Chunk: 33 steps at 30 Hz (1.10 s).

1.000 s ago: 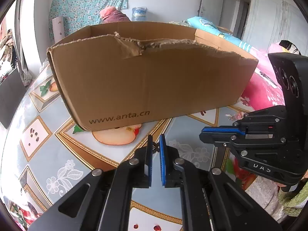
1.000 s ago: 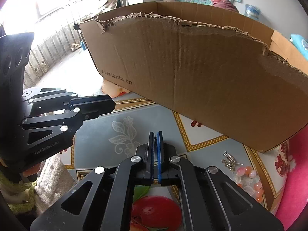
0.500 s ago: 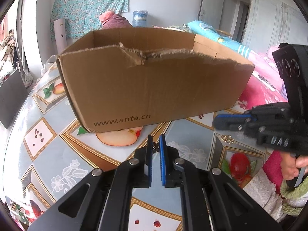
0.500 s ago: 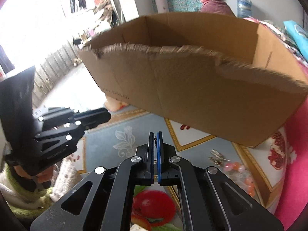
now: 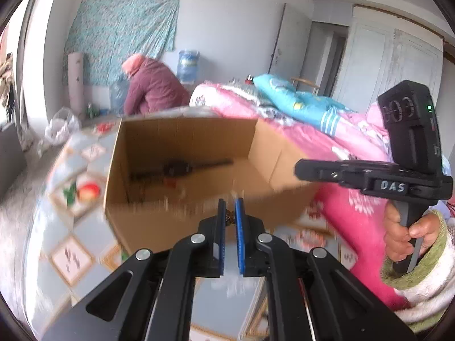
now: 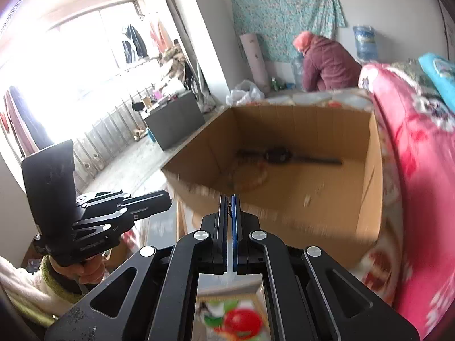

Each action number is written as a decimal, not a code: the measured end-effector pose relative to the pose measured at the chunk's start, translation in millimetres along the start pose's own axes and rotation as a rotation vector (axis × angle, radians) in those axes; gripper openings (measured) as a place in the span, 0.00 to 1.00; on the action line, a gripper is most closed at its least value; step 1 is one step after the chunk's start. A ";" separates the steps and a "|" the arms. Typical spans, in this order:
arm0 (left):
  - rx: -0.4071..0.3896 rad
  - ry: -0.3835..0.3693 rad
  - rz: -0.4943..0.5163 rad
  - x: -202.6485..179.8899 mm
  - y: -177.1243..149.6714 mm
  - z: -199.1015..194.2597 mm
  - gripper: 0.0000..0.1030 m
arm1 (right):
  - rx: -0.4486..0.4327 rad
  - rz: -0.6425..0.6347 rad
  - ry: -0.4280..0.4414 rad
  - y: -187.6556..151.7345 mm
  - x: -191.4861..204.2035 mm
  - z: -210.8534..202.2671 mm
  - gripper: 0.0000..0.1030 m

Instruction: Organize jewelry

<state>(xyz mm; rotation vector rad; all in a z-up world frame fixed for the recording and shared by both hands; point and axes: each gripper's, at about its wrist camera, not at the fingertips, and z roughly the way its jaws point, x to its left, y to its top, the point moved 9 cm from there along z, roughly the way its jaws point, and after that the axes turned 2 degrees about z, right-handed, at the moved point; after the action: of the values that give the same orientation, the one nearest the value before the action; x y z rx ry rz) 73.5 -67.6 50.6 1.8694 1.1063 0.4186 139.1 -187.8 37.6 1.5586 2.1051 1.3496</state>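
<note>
An open cardboard box (image 5: 182,213) (image 6: 366,193) stands on the table ahead of both grippers. On its floor lie a long dark thing (image 5: 176,169) (image 6: 277,155) and a ring of pale beads (image 6: 250,174). My left gripper (image 5: 229,203) is shut on a small brownish piece of jewelry (image 5: 229,217), just before the box's near rim. Beside it, my right gripper (image 6: 229,197) is shut, its pads almost touching; I cannot make out anything between them. Each gripper shows in the other's view: the right gripper (image 5: 297,169) and the left gripper (image 6: 169,199).
The table (image 5: 71,255) (image 6: 233,321) has a cloth with fruit pictures. A bed with a pink blanket (image 5: 341,147) (image 6: 412,156) lies right of the box. A person in a maroon coat (image 5: 153,91) crouches at the far wall. A hand (image 5: 403,236) holds the right gripper.
Both grippers have risen. Before, only the box's front wall showed; now both views look over its rim onto its floor. The jaws have not changed.
</note>
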 end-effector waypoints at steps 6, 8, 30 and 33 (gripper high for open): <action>0.149 -0.033 -0.049 13.6 31.1 66.3 0.06 | 0.186 0.074 -0.019 28.5 -37.9 54.3 0.01; 0.212 -0.044 -0.077 19.6 35.5 94.4 0.06 | 0.250 0.102 -0.029 31.5 -51.7 73.9 0.01; 0.294 -0.050 -0.175 27.8 39.0 136.6 0.16 | 0.218 0.187 -0.037 48.1 -82.2 82.9 0.13; 0.250 -0.043 -0.150 25.2 41.8 116.3 0.28 | 0.162 0.185 -0.020 51.3 -71.6 65.6 0.17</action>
<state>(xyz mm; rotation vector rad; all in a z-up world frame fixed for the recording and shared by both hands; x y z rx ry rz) 185.4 -116.2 18.6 1.9823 1.3087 0.1590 244.0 -210.4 14.6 1.8634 2.1514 1.2377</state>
